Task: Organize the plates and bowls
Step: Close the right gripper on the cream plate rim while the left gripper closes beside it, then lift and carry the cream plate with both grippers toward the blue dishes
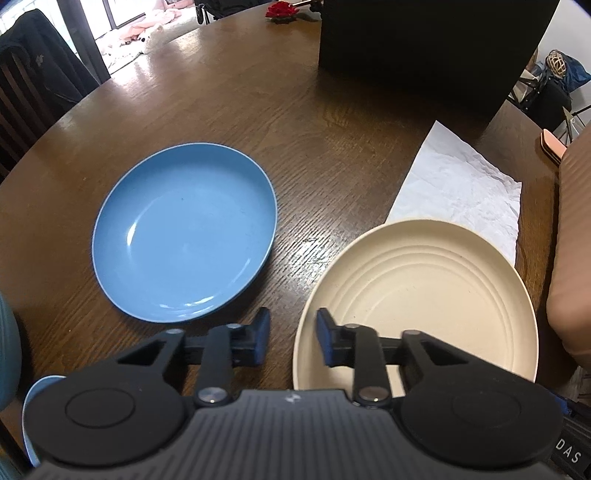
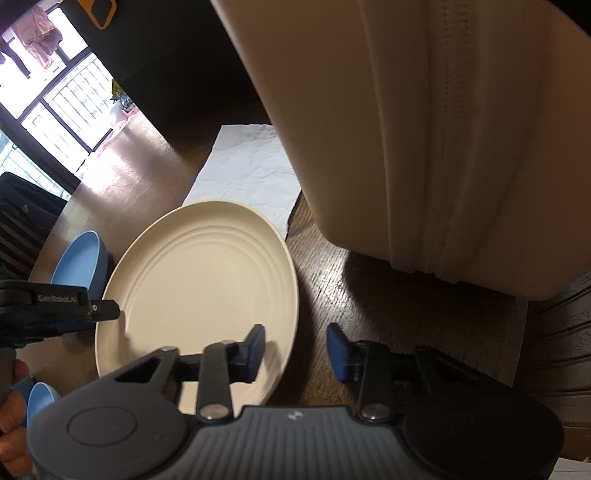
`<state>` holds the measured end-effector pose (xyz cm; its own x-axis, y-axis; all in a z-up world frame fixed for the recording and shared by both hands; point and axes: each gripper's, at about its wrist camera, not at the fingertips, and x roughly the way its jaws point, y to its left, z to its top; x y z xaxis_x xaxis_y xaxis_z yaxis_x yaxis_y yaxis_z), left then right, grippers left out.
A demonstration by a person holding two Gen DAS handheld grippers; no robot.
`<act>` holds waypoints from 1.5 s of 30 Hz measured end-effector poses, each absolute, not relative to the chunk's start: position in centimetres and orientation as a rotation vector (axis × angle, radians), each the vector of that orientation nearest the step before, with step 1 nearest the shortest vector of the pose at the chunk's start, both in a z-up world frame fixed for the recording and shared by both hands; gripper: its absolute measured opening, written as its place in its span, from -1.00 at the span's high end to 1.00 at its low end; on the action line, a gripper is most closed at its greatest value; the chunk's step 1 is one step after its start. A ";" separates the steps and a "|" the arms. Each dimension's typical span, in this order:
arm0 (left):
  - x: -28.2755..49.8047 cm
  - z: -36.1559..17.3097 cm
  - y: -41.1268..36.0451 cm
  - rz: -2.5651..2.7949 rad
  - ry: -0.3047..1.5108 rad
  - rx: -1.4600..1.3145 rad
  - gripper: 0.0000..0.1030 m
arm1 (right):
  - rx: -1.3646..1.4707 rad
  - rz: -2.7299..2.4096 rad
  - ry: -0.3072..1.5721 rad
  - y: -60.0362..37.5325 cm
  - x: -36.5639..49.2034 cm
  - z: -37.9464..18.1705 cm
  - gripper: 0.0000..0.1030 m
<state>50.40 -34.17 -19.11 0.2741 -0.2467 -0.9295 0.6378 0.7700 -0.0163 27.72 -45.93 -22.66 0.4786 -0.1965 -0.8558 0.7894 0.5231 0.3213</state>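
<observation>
Straddling the near-left rim of the cream plate [image 1: 417, 306], the left hand-held gripper [image 1: 292, 334] has one blue pad outside the rim over bare wood and the other pad inside, above the ribbed well; its jaws stand narrow, with a gap visible on both sides of the rim, so no clamp on the plate can be made out. Left of that gripper on the round wooden bench [image 1: 303, 122] lies the blue plate [image 1: 184, 232], flat and just apart from the cream one, toward the bench's left edge. A crumpled white paper sheet [image 1: 458, 184] runs under the cream plate's far side toward the bench's right edge, and a black box [image 1: 424, 48] stands at the far edge beside a red flower [image 1: 281, 10]. The right wrist view shows the same cream plate [image 2: 207, 280] from its other side: the right hand-held gripper [image 2: 295, 349] brackets the plate's near-right rim, one pad over the plate, the other over the dark wood, jaws likewise narrow and visibly short of the rim. Only this view shows the left gripper's fingertip at the plate's left rim, a blue bowl [image 2: 79, 260] behind it, another small blue dish [image 2: 40, 400] near the person's fingers, and the large beige container [image 2: 443, 129] looming at the right; the flower and whole blue plate appear only in the left wrist view.
</observation>
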 end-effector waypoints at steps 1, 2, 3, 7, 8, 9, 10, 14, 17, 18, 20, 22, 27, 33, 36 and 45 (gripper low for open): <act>50.4 -19.2 -34.2 -0.619 1.152 0.396 0.59 | 0.806 -0.684 0.865 -46.0 27.7 -22.7 0.55; 50.4 -19.2 -34.2 -0.622 1.154 0.394 0.61 | 0.811 -0.682 0.864 -46.1 27.7 -22.8 0.64; 50.4 -19.2 -34.2 -0.626 1.155 0.392 0.66 | 0.816 -0.679 0.862 -46.1 27.7 -22.9 0.70; 50.1 -19.1 -34.4 -0.637 1.150 0.397 0.78 | 0.826 -0.654 0.853 -46.1 27.7 -23.0 0.81; 50.1 -19.1 -34.4 -0.637 1.148 0.400 0.78 | 0.823 -0.650 0.852 -46.1 27.7 -23.1 0.84; 50.0 -19.1 -34.4 -0.636 1.146 0.401 0.79 | 0.820 -0.649 0.851 -46.0 27.7 -23.1 0.84; 50.0 -19.0 -34.4 -0.636 1.145 0.400 0.79 | 0.820 -0.646 0.848 -46.0 27.7 -23.2 0.84; 49.9 -19.0 -34.3 -0.639 1.139 0.401 0.80 | 0.827 -0.640 0.840 -46.1 27.5 -23.3 0.85; 49.8 -19.1 -34.3 -0.637 1.137 0.404 0.80 | 0.829 -0.636 0.837 -46.1 27.4 -23.4 0.85; 49.8 -19.1 -34.3 -0.637 1.136 0.406 0.80 | 0.828 -0.633 0.837 -46.1 27.4 -23.4 0.85; 49.7 -19.1 -34.4 -0.638 1.132 0.410 0.80 | 0.826 -0.628 0.835 -46.2 27.3 -23.4 0.85; 49.6 -19.1 -34.4 -0.641 1.130 0.408 0.80 | 0.827 -0.627 0.835 -46.2 27.2 -23.4 0.85; 49.4 -18.9 -34.2 -0.648 1.123 0.407 0.80 | 0.827 -0.627 0.835 -46.2 27.1 -23.5 0.85; 49.0 -18.7 -34.2 -0.657 1.108 0.405 0.81 | 0.821 -0.626 0.836 -46.1 27.1 -23.4 0.84; 48.8 -18.6 -34.1 -0.658 1.102 0.404 0.82 | 0.817 -0.623 0.836 -46.0 27.1 -23.4 0.84; 47.7 -17.9 -33.7 -0.644 1.078 0.408 0.82 | 0.809 -0.603 0.821 -46.1 26.5 -23.2 0.84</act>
<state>47.73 -33.69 -17.92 0.3195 -0.2824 -0.9045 0.6625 0.7491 0.0001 26.55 -46.11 -23.15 0.5506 -0.1591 -0.8195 0.7345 0.5588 0.3850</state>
